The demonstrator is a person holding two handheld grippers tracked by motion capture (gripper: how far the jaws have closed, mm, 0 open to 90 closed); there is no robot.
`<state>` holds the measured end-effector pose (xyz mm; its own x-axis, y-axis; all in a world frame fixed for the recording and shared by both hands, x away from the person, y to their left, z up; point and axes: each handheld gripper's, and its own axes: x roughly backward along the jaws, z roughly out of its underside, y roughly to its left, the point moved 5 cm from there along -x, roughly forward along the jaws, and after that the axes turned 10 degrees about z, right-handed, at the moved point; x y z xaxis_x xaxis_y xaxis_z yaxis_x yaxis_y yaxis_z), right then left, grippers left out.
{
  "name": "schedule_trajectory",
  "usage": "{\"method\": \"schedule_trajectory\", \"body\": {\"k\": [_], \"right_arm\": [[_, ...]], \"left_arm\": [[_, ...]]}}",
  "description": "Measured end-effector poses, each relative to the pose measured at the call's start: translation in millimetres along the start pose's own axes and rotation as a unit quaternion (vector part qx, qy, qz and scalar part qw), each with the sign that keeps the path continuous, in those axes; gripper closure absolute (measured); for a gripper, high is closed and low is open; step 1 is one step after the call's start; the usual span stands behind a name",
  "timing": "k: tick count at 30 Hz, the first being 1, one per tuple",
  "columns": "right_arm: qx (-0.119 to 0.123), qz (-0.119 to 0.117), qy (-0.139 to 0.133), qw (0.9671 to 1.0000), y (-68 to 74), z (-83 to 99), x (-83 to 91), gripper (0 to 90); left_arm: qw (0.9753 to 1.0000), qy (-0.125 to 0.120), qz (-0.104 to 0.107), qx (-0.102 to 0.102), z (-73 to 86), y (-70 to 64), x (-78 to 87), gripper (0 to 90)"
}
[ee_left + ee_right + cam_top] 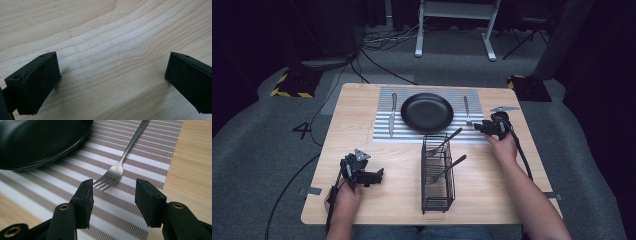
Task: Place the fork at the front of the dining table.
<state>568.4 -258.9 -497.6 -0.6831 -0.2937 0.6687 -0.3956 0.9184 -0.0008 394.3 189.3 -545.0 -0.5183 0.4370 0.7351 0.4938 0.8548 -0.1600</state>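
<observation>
A black plate (427, 112) sits in the middle of a striped placemat (409, 134). A knife (392, 116) lies left of the plate and a fork (467, 110) right of it. My right gripper (478, 128) is at the mat's right edge, open. In the right gripper view the fork (117, 171) lies flat on the placemat (150, 157), its tines just ahead of the open right gripper (114, 187); the plate (37, 140) is at the upper left. My left gripper (379, 175) rests near the table's front left, open over bare wood (112, 45) with nothing between its fingers (35, 82).
A black wire basket (438, 192) stands on the table (362, 205) in front of the mat, between the two hands, with two utensils (447, 167) leaning out of it. Cables trail off the table's left and right sides.
</observation>
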Motion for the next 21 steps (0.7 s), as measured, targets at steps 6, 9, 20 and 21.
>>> {"method": "schedule_trajectory", "body": {"k": [6,9,20,21], "right_arm": [[0.018,-0.022,-0.031,0.9991,6.4,-4.9,51.1,46.3],[0.034,-0.037,-0.038,0.9980,14.3,-5.4,85.8,43.1],[0.050,-0.078,-0.036,0.9950,22.6,20.1,139.7,39.2],[0.049,-0.087,-0.026,0.9947,22.6,24.7,142.7,38.6]], "left_arm": [[1.0000,0.000,0.000,0.000,0.0,0.0,0.0,0.0],[1.0000,0.000,0.000,0.000,0.0,-0.1,0.0,0.0],[1.0000,0.000,0.000,0.000,0.0,-0.1,0.0,0.0],[1.0000,0.000,0.000,0.000,0.0,-0.1,0.0,0.0]]}}
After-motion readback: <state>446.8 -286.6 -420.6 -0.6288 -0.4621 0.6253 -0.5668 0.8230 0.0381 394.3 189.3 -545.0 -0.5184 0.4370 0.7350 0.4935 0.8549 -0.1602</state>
